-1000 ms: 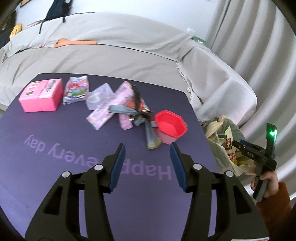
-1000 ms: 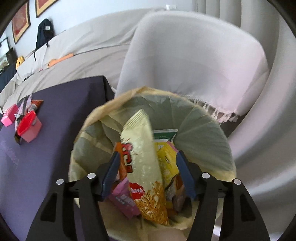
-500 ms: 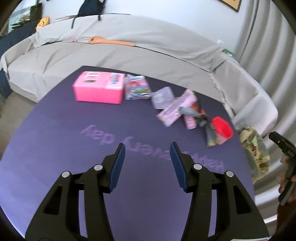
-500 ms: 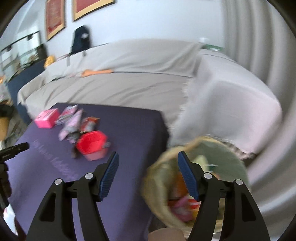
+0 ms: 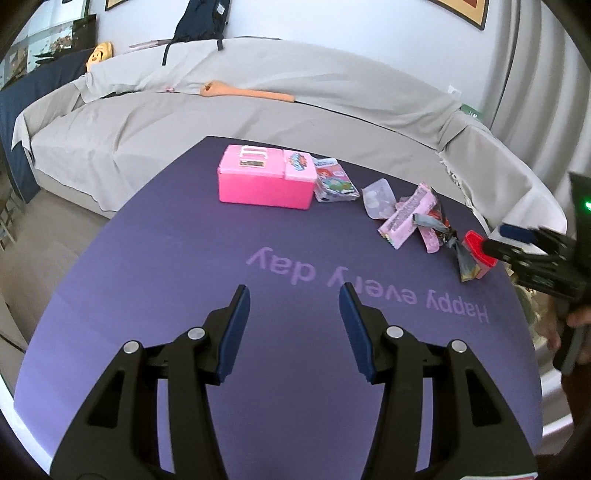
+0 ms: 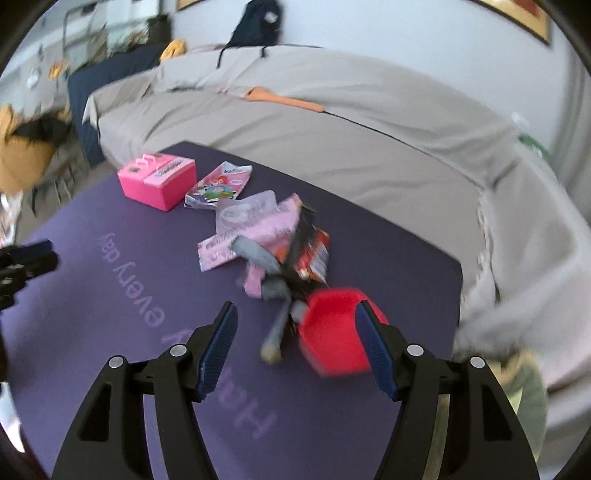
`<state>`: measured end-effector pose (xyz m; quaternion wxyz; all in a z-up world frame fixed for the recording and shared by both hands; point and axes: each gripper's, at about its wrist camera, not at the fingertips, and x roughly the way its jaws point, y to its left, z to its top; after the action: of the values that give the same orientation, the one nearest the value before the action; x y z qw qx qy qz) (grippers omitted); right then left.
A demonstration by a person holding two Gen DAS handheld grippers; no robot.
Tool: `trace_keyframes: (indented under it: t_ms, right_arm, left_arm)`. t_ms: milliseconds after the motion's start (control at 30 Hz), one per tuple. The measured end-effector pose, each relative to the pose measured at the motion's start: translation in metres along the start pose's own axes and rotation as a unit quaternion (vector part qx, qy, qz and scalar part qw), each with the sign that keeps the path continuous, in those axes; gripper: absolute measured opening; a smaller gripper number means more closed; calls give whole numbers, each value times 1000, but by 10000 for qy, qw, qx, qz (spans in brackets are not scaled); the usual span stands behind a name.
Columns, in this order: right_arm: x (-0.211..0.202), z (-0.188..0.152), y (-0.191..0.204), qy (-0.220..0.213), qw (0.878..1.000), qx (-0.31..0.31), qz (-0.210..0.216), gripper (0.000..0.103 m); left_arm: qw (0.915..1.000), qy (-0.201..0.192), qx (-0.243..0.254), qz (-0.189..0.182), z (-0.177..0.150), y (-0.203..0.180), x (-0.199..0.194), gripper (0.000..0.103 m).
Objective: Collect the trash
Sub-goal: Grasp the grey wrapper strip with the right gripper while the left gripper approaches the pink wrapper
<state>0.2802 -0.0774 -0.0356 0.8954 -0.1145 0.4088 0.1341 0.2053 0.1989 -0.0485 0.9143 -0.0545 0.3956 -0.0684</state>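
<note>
The left tool (image 5: 291, 295) and right tool (image 6: 295, 314) are held apart and empty above the purple worktop (image 5: 184, 258); crumpled wrappers (image 6: 266, 240) are scattered beside a red plastic cup (image 6: 332, 332).

Purple table (image 5: 155, 280) — pink box (image 5: 266, 182), wrappers (image 6: 255, 236), perhaps a red cup (image 6: 334, 332)

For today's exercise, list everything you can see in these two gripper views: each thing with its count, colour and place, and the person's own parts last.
Table: one, purple, lettered, before the sofa.
Box: one, pink, far side of the table.
Cartoon packet: one, pink and silver, beside the box.
Clear wrapper: one, beside the packet.
Wrapper pile: several, pink, grey, orange, mid-table.
Cup: one, red, by the pile.
Sofa: one, grey-covered, behind.
Bag: one, dark, on the sofa back.
Left gripper: black, open, empty.
Right gripper: black, open, empty.
</note>
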Motion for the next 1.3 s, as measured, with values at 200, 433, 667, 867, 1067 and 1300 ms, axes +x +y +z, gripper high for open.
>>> trace_keyframes:
  t_ms: [200, 433, 667, 867, 1067, 1300]
  right_arm:
    - [47, 26, 1, 433, 9986, -280, -138, 62]
    - [74, 25, -12, 711, 9968, 73, 361, 56]
    - [65, 19, 3, 595, 9960, -45, 666, 30]
    - [28, 24, -8, 192, 9973, 128, 695, 27]
    - [-5, 16, -35, -144, 9960, 419, 779, 27]
    - [-24, 0, -70, -387, 9921, 902, 779, 27]
  left_arm:
    - [9998, -7, -51, -182, 5, 14, -2, 48]
    - [9993, 76, -103, -361, 12, 15, 5, 48]
    - [9976, 174, -112, -663, 23, 8, 17, 48]
    - [9945, 156, -365, -966, 46, -1, 36, 48]
    - [9914, 256, -453, -1204, 61, -26, 65, 48]
    - [9967, 461, -115, -659, 78, -72, 119, 48]
